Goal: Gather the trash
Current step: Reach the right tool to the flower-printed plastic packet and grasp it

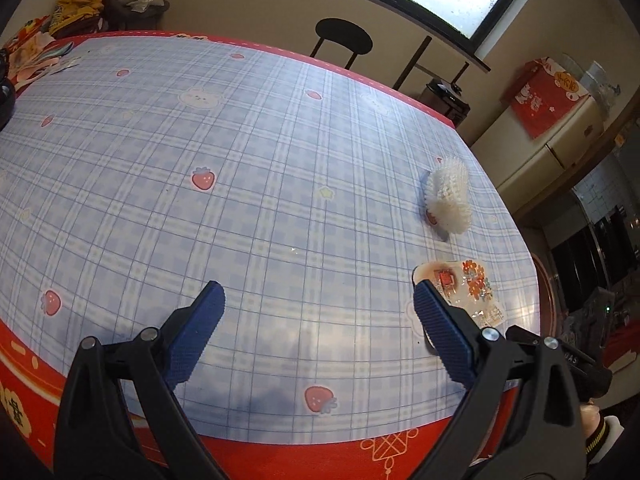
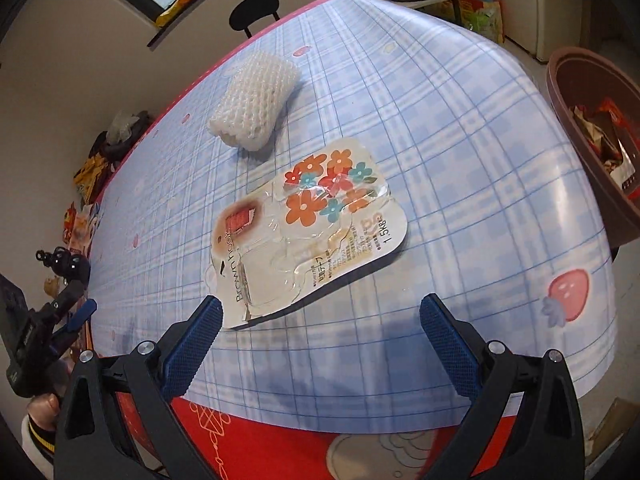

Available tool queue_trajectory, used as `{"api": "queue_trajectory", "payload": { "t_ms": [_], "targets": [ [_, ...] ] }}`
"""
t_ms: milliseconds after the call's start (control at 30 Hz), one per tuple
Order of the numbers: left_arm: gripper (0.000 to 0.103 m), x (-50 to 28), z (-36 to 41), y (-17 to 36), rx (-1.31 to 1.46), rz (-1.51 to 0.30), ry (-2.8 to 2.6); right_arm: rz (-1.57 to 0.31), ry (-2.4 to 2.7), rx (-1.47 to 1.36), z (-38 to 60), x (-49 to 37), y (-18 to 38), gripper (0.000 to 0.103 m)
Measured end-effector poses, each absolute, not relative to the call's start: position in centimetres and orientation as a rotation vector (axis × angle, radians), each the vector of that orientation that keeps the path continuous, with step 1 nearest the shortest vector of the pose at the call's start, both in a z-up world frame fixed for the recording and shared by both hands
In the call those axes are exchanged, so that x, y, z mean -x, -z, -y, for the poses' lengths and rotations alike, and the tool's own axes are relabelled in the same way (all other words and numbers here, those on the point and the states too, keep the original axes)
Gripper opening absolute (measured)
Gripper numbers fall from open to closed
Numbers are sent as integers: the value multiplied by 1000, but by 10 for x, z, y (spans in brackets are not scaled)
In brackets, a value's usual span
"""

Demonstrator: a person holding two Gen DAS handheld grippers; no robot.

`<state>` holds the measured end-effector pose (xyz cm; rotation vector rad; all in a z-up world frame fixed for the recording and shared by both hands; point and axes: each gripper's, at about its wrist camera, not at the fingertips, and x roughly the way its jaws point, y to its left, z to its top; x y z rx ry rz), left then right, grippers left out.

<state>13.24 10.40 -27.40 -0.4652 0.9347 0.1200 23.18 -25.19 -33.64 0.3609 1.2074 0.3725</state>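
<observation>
The blister pack was found lying flat on the tablecloth near the front edge, with the foam net beyond it. The right gripper was held released just short of the pack, jaws wide, presumably so that its near edge could be taken. The left gripper was likewise spread and empty, kept aside. A brown bin, apparently already holding wrappers, stood off the table's right edge.

foam net behind package, on table
</observation>
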Motion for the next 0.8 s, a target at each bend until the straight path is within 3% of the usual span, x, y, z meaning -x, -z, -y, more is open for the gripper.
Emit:
{"api": "queue_trajectory", "payload": {
  "t_ms": [400,467,633,800],
  "targets": [
    [94,-148,-137,284,391,-958,-26,-1112,-105,-462,220,-243,346,84],
    [94,-151,-138,284,385,-960,-17,-1098,-55,-414,212,-247,347,78],
    [94,-174,-130,282,368,-959,35,-1083,17,-282,205,-254,348,52],
    [94,-225,-91,280,335,-954,150,-1088,-21,-281,222,-255,349,37]
  ]
}}
